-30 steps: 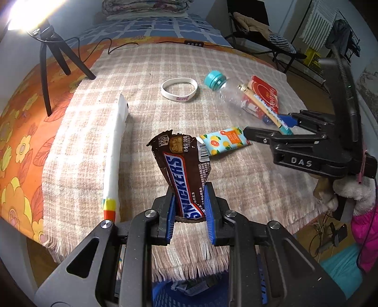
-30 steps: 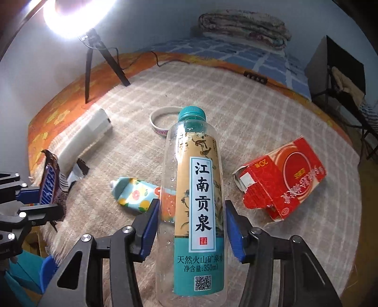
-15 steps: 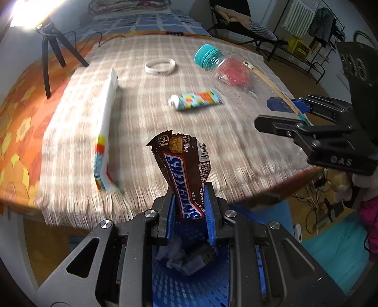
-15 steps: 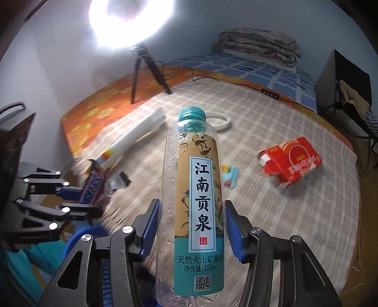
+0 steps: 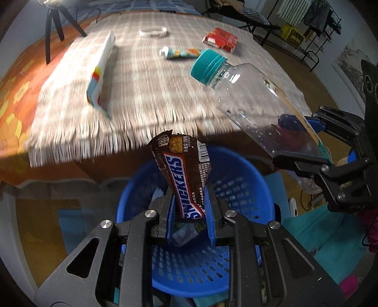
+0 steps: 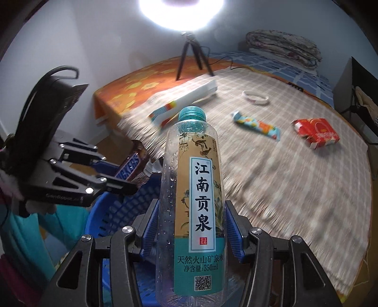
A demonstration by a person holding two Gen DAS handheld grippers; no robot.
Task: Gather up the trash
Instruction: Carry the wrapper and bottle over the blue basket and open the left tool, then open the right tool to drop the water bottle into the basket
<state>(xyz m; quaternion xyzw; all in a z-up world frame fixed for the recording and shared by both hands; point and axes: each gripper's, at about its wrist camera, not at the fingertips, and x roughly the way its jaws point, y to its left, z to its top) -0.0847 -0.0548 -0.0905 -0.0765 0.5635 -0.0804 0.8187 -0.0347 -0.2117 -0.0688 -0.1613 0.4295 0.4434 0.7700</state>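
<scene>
- Left hand-held gripper clenches a Snickers wrapper at frame centre, above the blue basket.
- Right hand-held gripper grasps an empty water bottle, centre frame, beside the basket.

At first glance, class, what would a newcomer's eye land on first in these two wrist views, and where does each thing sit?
First, the Snickers wrapper, pinched upright in the left gripper directly above the blue basket beside the bed. Next, the clear water bottle with its teal cap, clamped in the right gripper near the basket's rim. Behind them, the bright ring light glares over the checked blanket, where a red carton and a tube lie.
</scene>
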